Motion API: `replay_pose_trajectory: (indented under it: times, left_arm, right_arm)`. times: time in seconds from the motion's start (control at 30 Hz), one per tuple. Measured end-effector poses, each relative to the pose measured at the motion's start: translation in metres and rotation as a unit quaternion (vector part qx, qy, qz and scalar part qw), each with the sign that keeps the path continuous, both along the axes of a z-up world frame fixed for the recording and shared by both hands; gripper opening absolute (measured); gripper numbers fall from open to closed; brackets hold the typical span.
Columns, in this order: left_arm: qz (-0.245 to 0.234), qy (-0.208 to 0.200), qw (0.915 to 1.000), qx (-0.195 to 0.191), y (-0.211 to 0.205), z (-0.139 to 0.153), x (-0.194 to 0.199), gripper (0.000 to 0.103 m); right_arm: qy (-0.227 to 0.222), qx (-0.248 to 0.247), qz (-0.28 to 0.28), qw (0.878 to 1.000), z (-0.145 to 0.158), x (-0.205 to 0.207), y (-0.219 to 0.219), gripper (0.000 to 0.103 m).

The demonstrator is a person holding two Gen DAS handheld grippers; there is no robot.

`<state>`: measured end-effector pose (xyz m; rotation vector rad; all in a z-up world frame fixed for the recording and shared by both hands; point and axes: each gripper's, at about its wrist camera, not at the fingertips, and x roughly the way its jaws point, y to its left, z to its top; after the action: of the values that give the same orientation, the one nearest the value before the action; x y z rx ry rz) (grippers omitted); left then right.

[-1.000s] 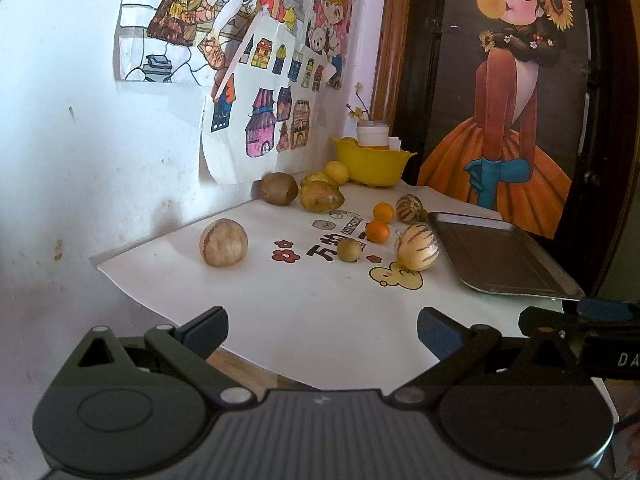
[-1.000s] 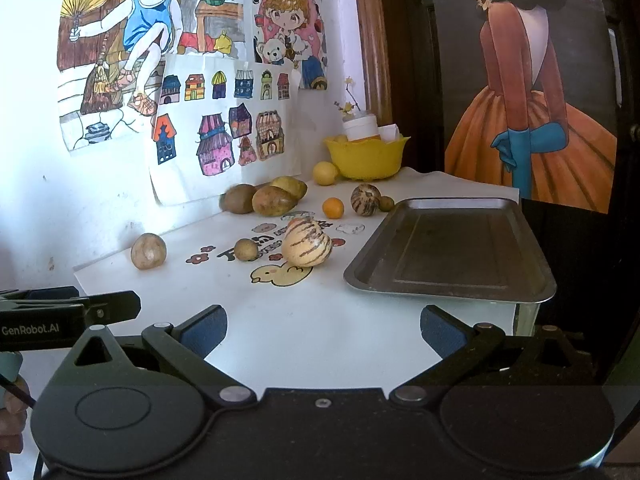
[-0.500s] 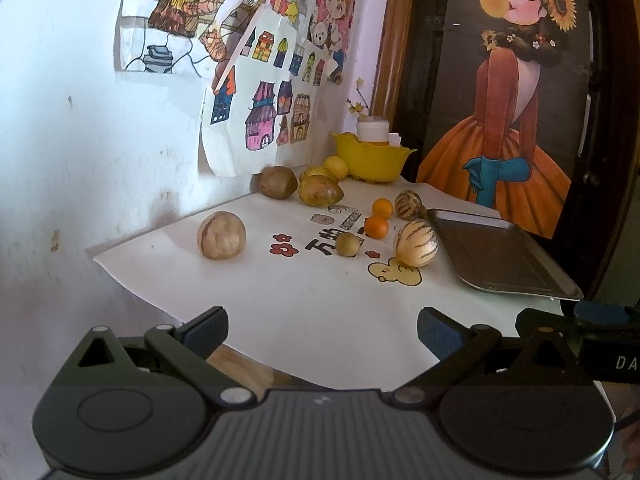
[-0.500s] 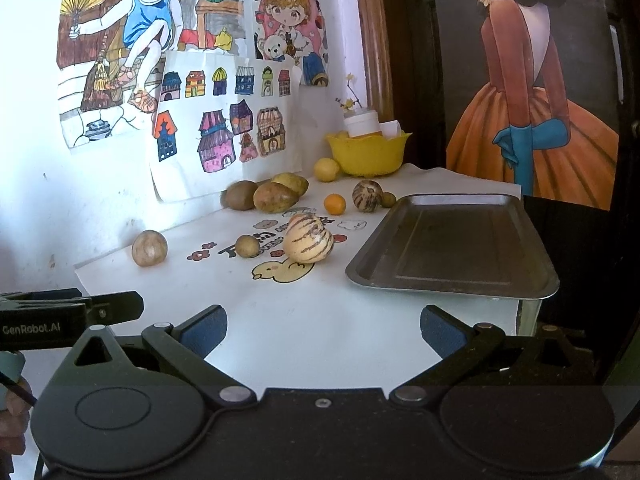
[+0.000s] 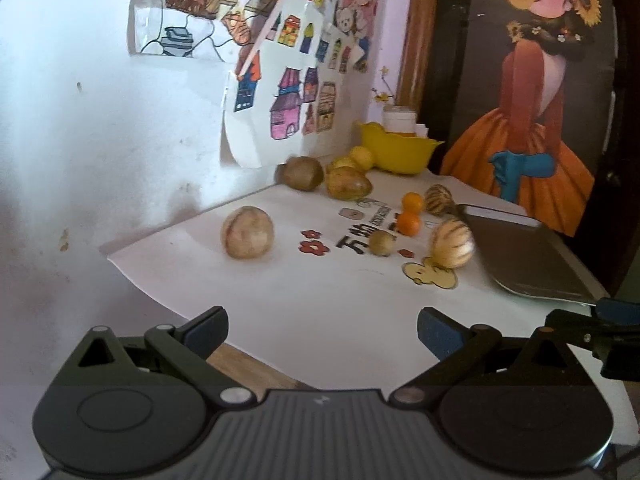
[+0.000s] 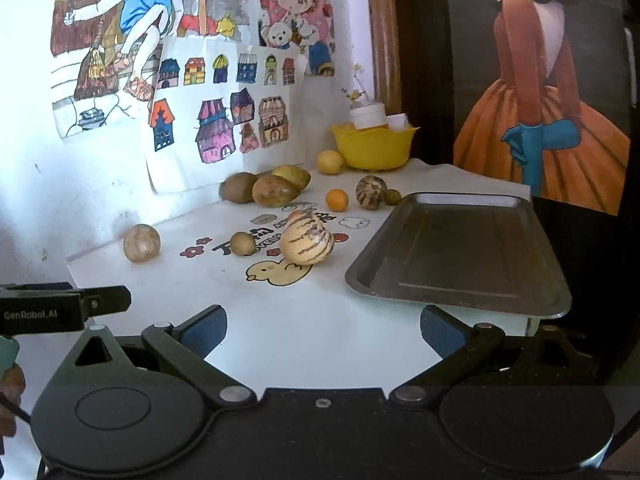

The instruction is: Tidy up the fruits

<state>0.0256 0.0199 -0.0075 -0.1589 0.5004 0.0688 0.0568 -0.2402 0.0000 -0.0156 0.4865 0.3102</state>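
Several fruits lie on a white table sheet: a tan round fruit at the left, a striped melon, a small brown fruit, oranges, mangoes and a lemon near the wall. An empty grey metal tray sits at the right. My left gripper is open and empty, short of the table's near edge. My right gripper is open and empty over the front of the table.
A yellow bowl holding a white cup stands at the back by the wall. Children's drawings hang on the white wall at the left. A dark poster of a girl is behind the tray. The table's front edge drops off near both grippers.
Both grippers have crept slightly forward toward the fruits, and the left view has swung a little. Both stay open and nothing on the table has moved.
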Motion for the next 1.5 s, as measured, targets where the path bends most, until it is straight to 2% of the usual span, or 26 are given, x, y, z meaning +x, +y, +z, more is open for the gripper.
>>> replay_pose_trajectory:
  times: [0.43,0.6,0.8,0.9,1.07,1.2,1.37,1.5]
  left_arm:
    - [0.020,0.021,0.9993,0.024,0.023,0.006,0.037,0.103]
    - [0.023,0.026,0.9992,0.021,0.035,0.007,0.058,0.103]
    - [0.032,0.033,0.9989,0.009,0.051,0.005,0.080,0.103]
    - [0.032,0.038,0.9987,0.008,0.056,0.002,0.088,0.103]
    - [0.032,0.047,0.9983,-0.011,0.066,-0.004,0.100,0.102]
    - [0.036,0.046,0.9980,-0.024,0.069,-0.007,0.108,0.102]
    - [0.036,0.045,0.9976,-0.038,0.074,-0.010,0.117,0.097]
    - [0.039,0.043,0.9975,-0.041,0.076,-0.011,0.123,0.091]
  right_arm:
    - [0.012,-0.033,0.058,0.998,0.008,0.056,0.026,0.103]
    - [0.022,-0.048,0.079,0.995,0.009,0.077,0.042,0.103]
    - [0.010,-0.052,0.112,0.992,0.012,0.094,0.058,0.102]
    - [-0.005,-0.081,0.131,0.988,0.013,0.102,0.067,0.102]
    - [-0.013,-0.134,0.191,0.972,0.013,0.119,0.087,0.102]
    - [-0.023,-0.168,0.228,0.959,0.010,0.131,0.107,0.094]
    - [-0.013,-0.190,0.258,0.947,0.002,0.144,0.125,0.085]
    - [0.008,-0.191,0.260,0.947,-0.004,0.155,0.131,0.067]
